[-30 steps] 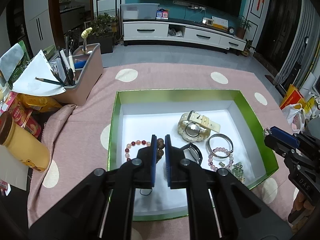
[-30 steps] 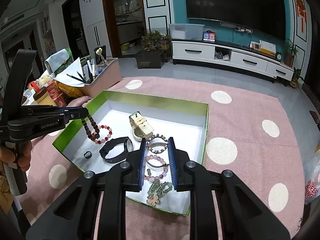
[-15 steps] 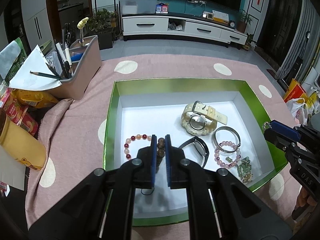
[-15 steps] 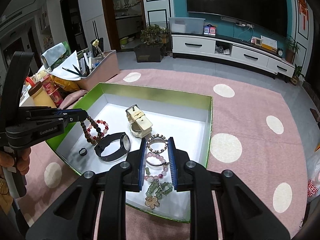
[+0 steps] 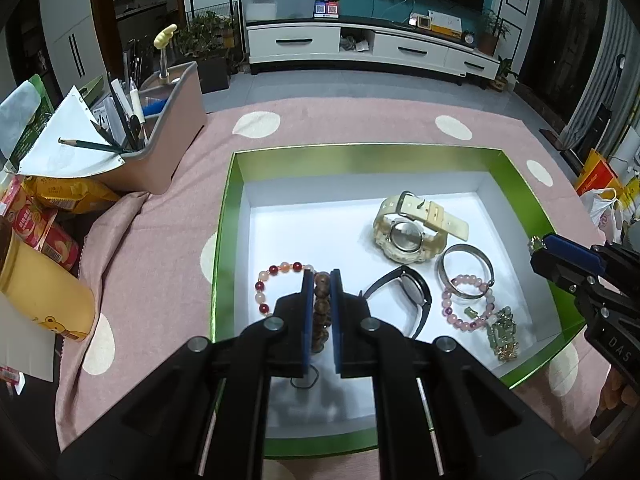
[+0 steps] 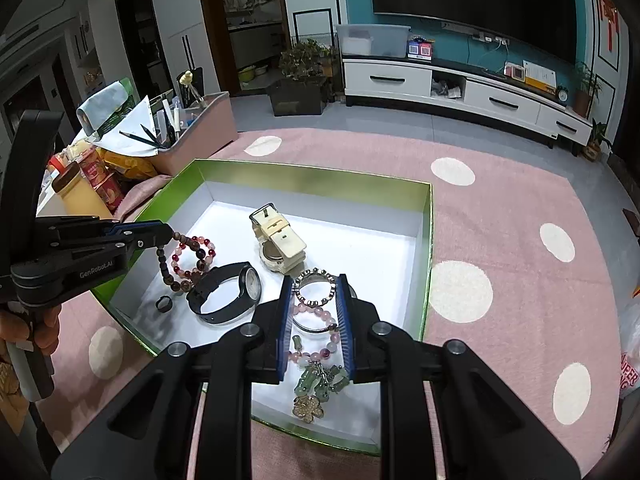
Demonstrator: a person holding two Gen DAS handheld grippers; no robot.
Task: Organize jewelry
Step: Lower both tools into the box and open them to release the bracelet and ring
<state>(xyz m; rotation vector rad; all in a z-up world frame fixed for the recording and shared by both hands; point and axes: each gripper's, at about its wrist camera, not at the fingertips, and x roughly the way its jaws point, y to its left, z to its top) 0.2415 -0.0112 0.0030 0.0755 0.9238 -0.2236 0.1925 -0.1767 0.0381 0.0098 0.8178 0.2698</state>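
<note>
Both grippers loaded: your left gripper (image 5: 322,280) pinches the brown bead bracelet (image 6: 168,266), right gripper (image 6: 314,294) clamps the studded ring bracelet (image 6: 315,286) (jaws slightly apart), so lower w/o tangling nbrs.

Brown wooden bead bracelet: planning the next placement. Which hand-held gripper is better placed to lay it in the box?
Left. The left hand-held gripper is shut on the brown wooden bead bracelet above the green box; the right hand-held gripper holds a studded ring.
</note>
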